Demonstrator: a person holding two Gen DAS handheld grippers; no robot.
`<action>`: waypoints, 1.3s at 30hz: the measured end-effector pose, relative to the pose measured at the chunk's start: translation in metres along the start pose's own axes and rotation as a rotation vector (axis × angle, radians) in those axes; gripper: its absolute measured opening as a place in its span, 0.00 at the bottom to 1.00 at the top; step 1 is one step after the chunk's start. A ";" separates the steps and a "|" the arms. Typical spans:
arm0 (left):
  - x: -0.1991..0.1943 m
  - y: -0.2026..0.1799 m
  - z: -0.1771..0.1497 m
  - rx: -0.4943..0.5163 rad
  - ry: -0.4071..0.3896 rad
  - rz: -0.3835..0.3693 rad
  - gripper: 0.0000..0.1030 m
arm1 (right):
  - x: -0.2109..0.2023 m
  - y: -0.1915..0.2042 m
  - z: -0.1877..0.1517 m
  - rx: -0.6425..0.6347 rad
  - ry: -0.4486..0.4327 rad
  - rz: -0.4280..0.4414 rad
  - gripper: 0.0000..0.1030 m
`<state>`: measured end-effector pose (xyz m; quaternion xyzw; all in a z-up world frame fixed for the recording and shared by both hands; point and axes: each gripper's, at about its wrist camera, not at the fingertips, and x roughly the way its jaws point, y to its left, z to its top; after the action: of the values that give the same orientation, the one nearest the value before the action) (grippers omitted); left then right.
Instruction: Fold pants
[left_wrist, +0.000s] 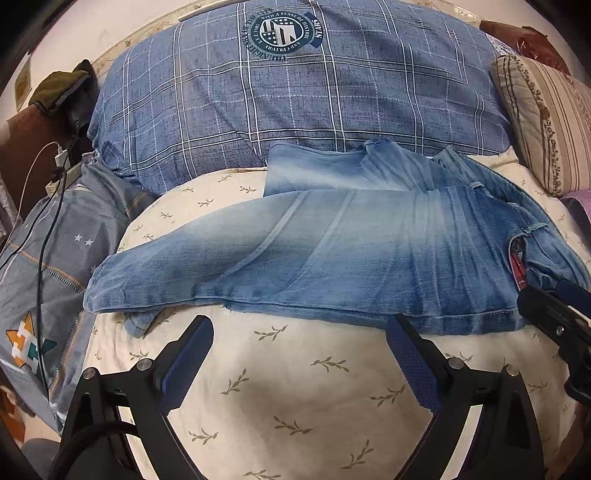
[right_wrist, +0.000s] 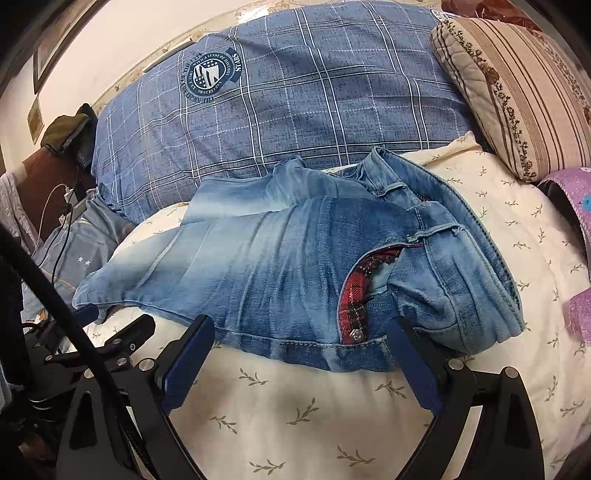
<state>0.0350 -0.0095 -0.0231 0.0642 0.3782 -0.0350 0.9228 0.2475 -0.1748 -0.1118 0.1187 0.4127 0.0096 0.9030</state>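
Faded blue jeans (left_wrist: 332, 254) lie folded lengthwise across a leaf-print bed sheet (left_wrist: 303, 398), below a plaid pillow (left_wrist: 295, 103); the left tool (left_wrist: 299, 332) and right tool (right_wrist: 301, 332) hover spread wide, holding nothing, at the near edge

Quick count: one pair of faded light-blue denim jeans (right_wrist: 295, 266), one big blue plaid pillow with a round crest (right_wrist: 280, 107), one beige striped floral cushion (right_wrist: 517, 96), one cream leaf-print bedsheet (right_wrist: 314, 413), two black two-finger grippers with blue pads, left (left_wrist: 299, 334) and right (right_wrist: 301, 334).
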 end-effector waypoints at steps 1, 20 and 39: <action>0.001 0.000 0.000 0.000 0.001 -0.001 0.93 | 0.000 -0.001 0.000 0.002 0.001 -0.001 0.92; 0.076 0.054 0.028 -0.251 0.237 -0.275 0.90 | 0.017 -0.134 0.020 0.359 0.205 -0.020 0.66; 0.106 0.059 0.051 -0.345 0.323 -0.225 0.13 | -0.017 -0.142 0.024 0.319 0.193 -0.168 0.21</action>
<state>0.1526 0.0400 -0.0557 -0.1317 0.5259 -0.0617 0.8380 0.2430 -0.3195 -0.1159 0.2238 0.5019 -0.1197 0.8268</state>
